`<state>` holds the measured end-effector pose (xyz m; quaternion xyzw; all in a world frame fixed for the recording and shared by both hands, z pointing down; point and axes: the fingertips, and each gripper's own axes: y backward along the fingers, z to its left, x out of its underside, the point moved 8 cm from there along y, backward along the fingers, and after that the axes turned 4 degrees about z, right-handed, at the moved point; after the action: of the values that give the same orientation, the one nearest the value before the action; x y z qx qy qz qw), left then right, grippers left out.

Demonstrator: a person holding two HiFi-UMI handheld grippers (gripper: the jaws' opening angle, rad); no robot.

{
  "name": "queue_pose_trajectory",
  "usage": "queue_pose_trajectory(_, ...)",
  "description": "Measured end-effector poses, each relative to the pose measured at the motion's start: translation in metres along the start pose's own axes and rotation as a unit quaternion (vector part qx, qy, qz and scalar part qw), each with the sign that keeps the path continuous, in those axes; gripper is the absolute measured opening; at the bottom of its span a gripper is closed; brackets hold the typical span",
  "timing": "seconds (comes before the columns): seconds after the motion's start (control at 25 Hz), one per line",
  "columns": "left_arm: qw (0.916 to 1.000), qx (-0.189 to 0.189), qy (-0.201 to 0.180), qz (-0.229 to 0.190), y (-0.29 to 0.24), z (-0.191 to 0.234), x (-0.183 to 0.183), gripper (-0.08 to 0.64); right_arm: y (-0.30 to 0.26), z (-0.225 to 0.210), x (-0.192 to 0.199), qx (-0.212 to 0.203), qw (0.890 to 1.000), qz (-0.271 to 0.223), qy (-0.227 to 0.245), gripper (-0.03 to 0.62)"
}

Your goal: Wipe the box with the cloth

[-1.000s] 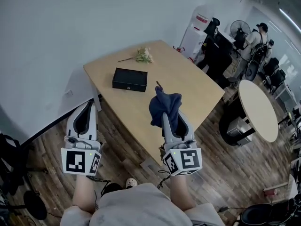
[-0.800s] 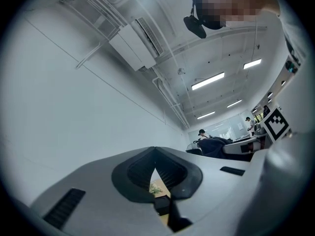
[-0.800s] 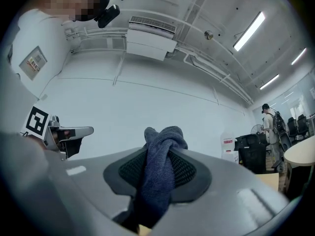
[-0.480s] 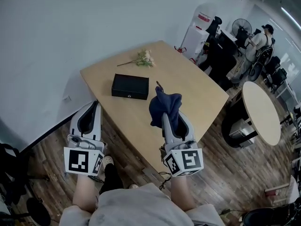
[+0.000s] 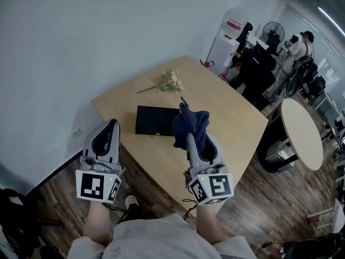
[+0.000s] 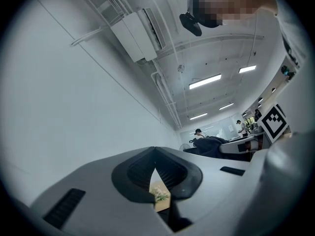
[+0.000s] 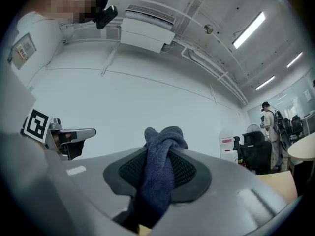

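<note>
Since the cloth (image 5: 190,124) was not yet on the box (image 5: 156,121), step: approach; wiping judged not begun.
right gripper (image 5: 197,140): jaws pinched the cloth, a dark blue wad bunched past the tips and a tail hanging below them.
left gripper (image 5: 110,125): jaws pressed together, nothing held; a thin slit behind the tips showed only the counter (image 5: 232,112) and flowers (image 5: 171,82).
box place: flat on the counter, ahead of and below both jaws, nearer the right tips, apart from the cloth.
box contents: lid was shut, small latch on the near face, inside hidden.
flowers place: on the counter, beyond the box, well ahead of the jaws.
doing it well (judgement): right jaws would need to come down so the loose wad, not the tips, met the lid, then make flat strokes along it. The pinch should stay firm so the cloth didn't slip.
left's job (judgement): brace the box's near side, since a light box would likely slide.
</note>
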<state>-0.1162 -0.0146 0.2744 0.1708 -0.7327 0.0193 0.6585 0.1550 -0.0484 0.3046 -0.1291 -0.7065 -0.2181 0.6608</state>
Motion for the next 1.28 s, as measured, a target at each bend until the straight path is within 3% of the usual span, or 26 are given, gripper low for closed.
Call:
queue_pose_trajectory(0.64,0.9982,0.059,0.002,0.004,-0.089,0.124,0.040,0.008,-0.137,0.033,0.033,0.058,0.998,0.027,-0.025,0.127)
queue_pose_trajectory(1.0,0.9952,0.091,0.024,0.026,-0.126,0.144,0.074,0.008,-0.175,0.028,0.077,0.079,0.990,0.109,-0.046,0.129)
queue_pose_trajectory(1.28,0.9940,0.091,0.032,0.050,-0.152,0.146,0.101,0.008,-0.205,0.013,0.121,0.070,0.978,0.184,-0.067,0.129)
